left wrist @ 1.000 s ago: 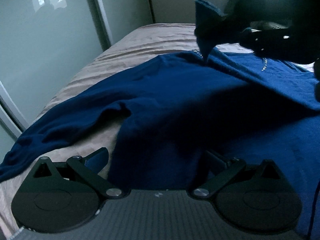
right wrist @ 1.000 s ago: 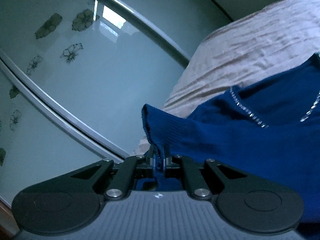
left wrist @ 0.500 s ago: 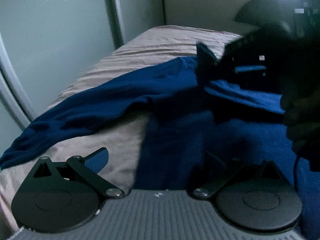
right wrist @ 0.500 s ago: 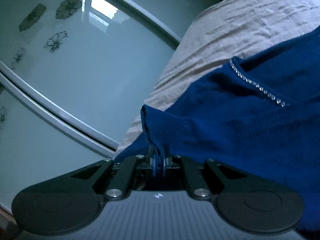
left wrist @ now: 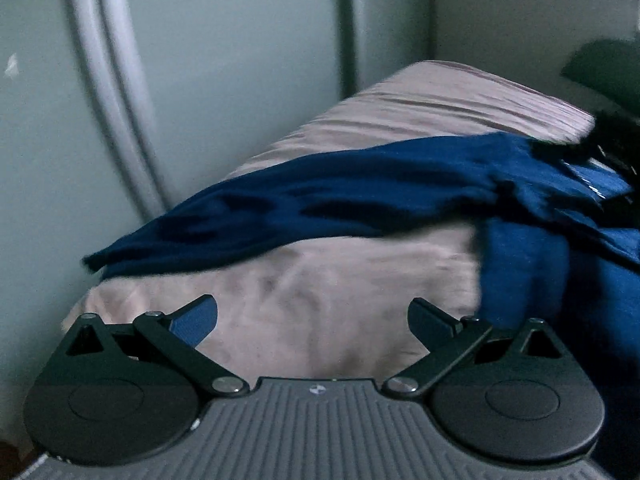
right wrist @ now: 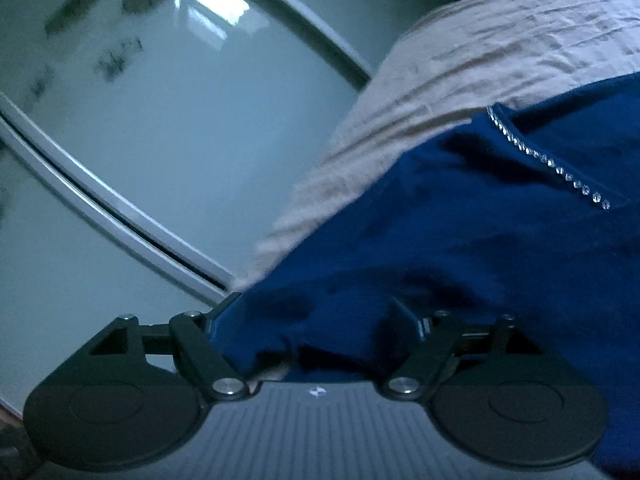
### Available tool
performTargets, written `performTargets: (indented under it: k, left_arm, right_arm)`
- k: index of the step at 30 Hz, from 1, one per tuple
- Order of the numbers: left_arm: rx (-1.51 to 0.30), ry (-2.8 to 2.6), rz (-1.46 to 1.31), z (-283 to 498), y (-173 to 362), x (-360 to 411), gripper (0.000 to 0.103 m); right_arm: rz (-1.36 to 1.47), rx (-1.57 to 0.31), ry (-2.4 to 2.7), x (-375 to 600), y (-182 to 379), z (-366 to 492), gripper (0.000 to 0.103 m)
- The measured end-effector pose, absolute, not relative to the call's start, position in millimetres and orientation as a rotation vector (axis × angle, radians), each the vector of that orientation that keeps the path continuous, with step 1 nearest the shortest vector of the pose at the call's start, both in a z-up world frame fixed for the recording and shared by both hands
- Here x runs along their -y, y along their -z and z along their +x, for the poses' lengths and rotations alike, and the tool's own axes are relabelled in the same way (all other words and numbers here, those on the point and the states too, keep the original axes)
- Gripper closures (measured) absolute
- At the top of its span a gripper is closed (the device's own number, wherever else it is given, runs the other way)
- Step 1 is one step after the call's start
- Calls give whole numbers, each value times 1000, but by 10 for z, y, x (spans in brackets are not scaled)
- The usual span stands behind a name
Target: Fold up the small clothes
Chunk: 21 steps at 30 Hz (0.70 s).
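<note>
A dark blue sweater lies spread on the bed. One long sleeve stretches out to the bed's left edge. My left gripper is open over bare sheet, just left of the sweater's body, with nothing between its fingers. In the right wrist view the sweater shows a rhinestone-trimmed neckline. My right gripper has its jaws opening; loose blue cloth lies between them, and the pads do not press on it. The right gripper's dark shape shows blurred at the left wrist view's far right.
The bed has a beige, wrinkled sheet. Its left edge drops off beside a pale sliding wardrobe door with grey rails and a flower print. A wall corner stands behind the bed's far end.
My right gripper was shut on the sleeve cuff and has now spread its jaws, and the cuff has dropped onto the sweater. My left gripper has swung left, off the sweater's body to over bare sheet.
</note>
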<state>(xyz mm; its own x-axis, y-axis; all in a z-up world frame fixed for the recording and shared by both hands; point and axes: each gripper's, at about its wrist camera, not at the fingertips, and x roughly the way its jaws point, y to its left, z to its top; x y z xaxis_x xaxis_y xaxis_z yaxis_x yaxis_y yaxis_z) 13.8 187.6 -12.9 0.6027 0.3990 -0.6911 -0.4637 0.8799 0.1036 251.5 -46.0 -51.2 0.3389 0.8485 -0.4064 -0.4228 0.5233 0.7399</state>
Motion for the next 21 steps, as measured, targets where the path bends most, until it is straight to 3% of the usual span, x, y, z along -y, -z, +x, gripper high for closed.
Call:
performTargets:
  k: [7, 12, 17, 21]
  left_arm:
    - [-716, -598, -316, -121, 25, -2568, 5]
    - [-630, -616, -681, -238, 53, -3224, 17]
    - [-505, -568, -1090, -417, 285, -3692, 18]
    - [-405, -547, -1228, -449, 386, -3826, 20]
  right_arm:
    - [530, -832, -890, 483, 331, 2364, 23]
    - [430, -757, -939, 503, 99, 2031, 23]
    - [349, -715, -957, 507, 10, 1741, 23]
    - [347, -709, -967, 550, 12, 1657, 23]
